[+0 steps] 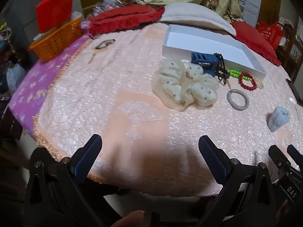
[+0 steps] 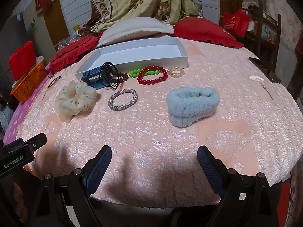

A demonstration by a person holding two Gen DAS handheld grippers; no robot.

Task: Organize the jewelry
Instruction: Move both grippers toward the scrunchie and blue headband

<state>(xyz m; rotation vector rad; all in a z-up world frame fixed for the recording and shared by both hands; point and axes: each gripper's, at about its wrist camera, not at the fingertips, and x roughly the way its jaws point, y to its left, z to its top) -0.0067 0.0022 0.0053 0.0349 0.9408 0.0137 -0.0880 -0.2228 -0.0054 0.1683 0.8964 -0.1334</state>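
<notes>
On the pink blanket (image 2: 151,132), bracelets lie beside the far white box (image 2: 132,54). Left gripper (image 1: 150,155) and right gripper (image 2: 154,164) gape wide, empty. Risk: dark bead strands (image 2: 113,75) draped on the blue rack (image 2: 92,77) may snag; silver bangle (image 2: 123,99) may slip.

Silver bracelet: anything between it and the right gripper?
Nothing. In the right wrist view only bare pink blanket lies between the silver bracelet and the open right gripper.
</notes>
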